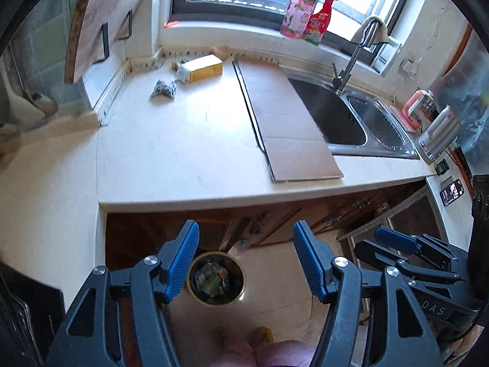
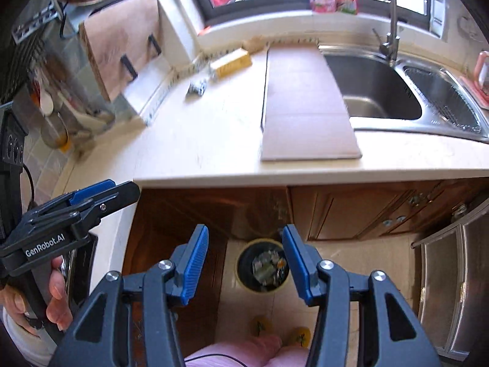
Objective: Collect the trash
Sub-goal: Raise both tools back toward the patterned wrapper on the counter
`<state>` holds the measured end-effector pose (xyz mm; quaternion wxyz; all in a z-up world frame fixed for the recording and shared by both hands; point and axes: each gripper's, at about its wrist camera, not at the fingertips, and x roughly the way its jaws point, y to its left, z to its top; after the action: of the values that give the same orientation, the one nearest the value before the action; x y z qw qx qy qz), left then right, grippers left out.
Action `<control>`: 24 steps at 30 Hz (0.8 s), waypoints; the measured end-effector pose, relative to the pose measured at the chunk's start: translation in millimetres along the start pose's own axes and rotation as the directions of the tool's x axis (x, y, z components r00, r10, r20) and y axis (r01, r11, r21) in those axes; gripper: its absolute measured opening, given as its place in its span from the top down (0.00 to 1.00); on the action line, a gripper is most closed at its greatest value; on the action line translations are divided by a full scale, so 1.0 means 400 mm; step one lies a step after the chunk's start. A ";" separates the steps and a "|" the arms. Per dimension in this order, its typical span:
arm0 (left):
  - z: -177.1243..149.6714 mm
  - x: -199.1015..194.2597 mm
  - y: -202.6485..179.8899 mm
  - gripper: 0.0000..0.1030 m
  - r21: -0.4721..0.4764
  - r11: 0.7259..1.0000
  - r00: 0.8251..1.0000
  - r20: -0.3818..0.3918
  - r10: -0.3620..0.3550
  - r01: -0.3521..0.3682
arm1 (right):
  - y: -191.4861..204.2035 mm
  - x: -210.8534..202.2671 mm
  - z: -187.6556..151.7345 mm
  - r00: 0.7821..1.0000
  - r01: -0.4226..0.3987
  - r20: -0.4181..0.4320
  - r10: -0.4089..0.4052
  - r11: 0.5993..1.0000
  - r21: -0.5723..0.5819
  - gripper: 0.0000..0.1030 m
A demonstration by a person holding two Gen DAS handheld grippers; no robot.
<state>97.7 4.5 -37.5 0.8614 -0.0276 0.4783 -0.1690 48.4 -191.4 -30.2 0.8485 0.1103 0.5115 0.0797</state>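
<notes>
Two bits of trash lie on the worktop (image 1: 183, 159), far back near the wall: one yellow box (image 1: 203, 68) and one small crumpled wrapper (image 1: 164, 88). One round bin (image 1: 216, 277) with trash inside stands on the floor below. The left gripper (image 1: 244, 263) and the right gripper (image 2: 245, 264) both have their jaws spread wide, holding nothing, above the bin.
</notes>
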 end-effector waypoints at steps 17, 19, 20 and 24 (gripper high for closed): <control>0.184 0.013 0.056 0.37 -0.012 0.994 0.988 0.108 0.108 -0.108 | -0.007 0.034 0.223 0.997 -0.016 0.080 0.019 0.999 -0.030 0.50; 0.228 0.028 0.078 0.37 -0.033 0.989 0.982 0.118 0.150 -0.147 | -0.004 0.061 0.267 0.996 -0.034 0.078 0.038 0.998 -0.053 0.50; 0.249 0.036 0.088 0.36 -0.044 0.985 0.978 0.120 0.169 -0.165 | -0.002 0.077 0.296 0.996 -0.046 0.074 0.051 0.997 -0.066 0.50; 0.336 0.093 0.126 0.31 -0.091 0.975 0.972 0.097 0.212 -0.204 | -0.004 0.145 0.398 0.995 -0.086 0.046 0.090 0.992 -0.093 0.50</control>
<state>241.0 25.0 -5.6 0.8967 -0.0211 0.4385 -0.0567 216.3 -195.3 -7.8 0.8609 0.0960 0.4804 0.1374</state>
